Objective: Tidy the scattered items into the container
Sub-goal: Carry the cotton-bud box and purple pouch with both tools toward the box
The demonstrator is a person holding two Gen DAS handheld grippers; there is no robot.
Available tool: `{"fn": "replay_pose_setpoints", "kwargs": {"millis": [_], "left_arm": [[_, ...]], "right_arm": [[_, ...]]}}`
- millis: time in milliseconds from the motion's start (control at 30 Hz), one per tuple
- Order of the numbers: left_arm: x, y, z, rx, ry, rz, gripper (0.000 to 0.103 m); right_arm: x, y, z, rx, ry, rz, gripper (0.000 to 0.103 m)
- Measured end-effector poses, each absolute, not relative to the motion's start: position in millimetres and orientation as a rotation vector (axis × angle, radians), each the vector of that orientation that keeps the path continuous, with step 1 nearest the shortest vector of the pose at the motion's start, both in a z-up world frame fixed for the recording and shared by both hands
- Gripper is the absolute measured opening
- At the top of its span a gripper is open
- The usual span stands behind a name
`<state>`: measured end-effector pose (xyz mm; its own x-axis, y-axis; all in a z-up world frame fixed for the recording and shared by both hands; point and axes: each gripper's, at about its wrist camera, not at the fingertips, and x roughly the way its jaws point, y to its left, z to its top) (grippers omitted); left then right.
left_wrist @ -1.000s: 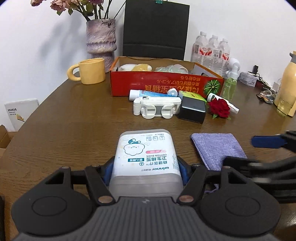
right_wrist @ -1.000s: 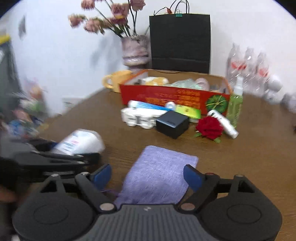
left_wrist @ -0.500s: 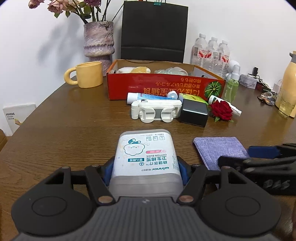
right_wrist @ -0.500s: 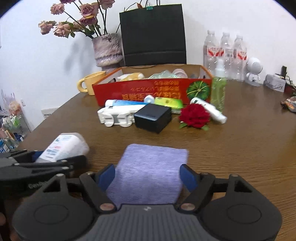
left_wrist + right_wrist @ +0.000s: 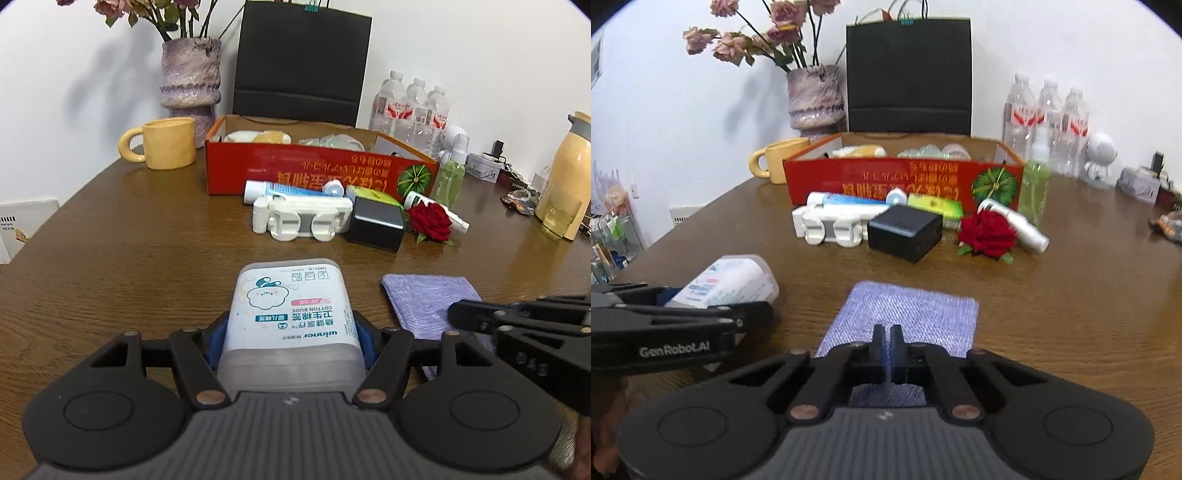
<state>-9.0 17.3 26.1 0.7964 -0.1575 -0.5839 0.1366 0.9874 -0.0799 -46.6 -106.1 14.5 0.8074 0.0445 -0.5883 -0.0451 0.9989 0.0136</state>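
My left gripper (image 5: 291, 332) is clamped on the cotton bud box (image 5: 291, 310), its blue pads pressed against both sides of the white plastic container, label up and pointing away from me. In the right wrist view the same box (image 5: 729, 282) shows at my left, held low over the wooden tabletop (image 5: 1071, 314).

My right gripper (image 5: 887, 354) has its fingers drawn almost together over the near edge of the purple cloth pouch (image 5: 905, 317). The pouch lies flat on the tabletop, and a thin strip of its fabric sits between the pads; whether it is truly pinched I cannot tell for sure. From the left wrist camera, the pouch (image 5: 428, 299) lies just to the right of the box, with the right gripper's black finger over its near right corner.

Farther back stands the red cardboard box (image 5: 905, 181), open at the top, with a few things already inside. In front of it lie a toothpaste tube (image 5: 846, 199), a white plastic holder (image 5: 831, 225), a black cube-shaped box (image 5: 905, 232), a red rose (image 5: 988, 234), a white tube (image 5: 1015, 223), and an upright green spray bottle (image 5: 1036, 184). A yellow mug (image 5: 166, 142) stands left of the red box.
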Motion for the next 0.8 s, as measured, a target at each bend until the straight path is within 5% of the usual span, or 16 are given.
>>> {"fn": "replay_pose_setpoints", "kwargs": {"millis": [100, 200, 267, 333, 500, 567, 600, 800], "left_arm": [[-14, 20, 32, -0.028, 0.619, -0.155, 0.067], [-17, 23, 34, -0.036, 0.624, -0.158, 0.067], [-17, 23, 34, -0.035, 0.632, -0.160, 0.067], [-16, 21, 34, -0.027, 0.635, -0.169, 0.067], [-14, 16, 32, -0.004, 0.653, -0.191, 0.067], [-11, 15, 31, 0.000, 0.659, -0.194, 0.067], [-10, 15, 31, -0.002, 0.661, -0.194, 0.067], [-1, 11, 44, -0.013, 0.641, -0.202, 0.067]], "right_arm": [[-55, -108, 25, -0.038, 0.621, 0.042, 0.005], [-60, -117, 24, -0.005, 0.653, 0.031, 0.033], [-62, -120, 21, 0.022, 0.680, 0.013, 0.061], [-64, -120, 17, 0.040, 0.691, 0.020, 0.068], [-64, -107, 3, -0.009, 0.669, 0.006, 0.052], [-65, -106, 3, -0.002, 0.654, 0.023, 0.015], [-64, -106, 4, -0.002, 0.658, 0.035, 0.008], [-60, -107, 18, 0.006, 0.650, 0.051, 0.006]]}}
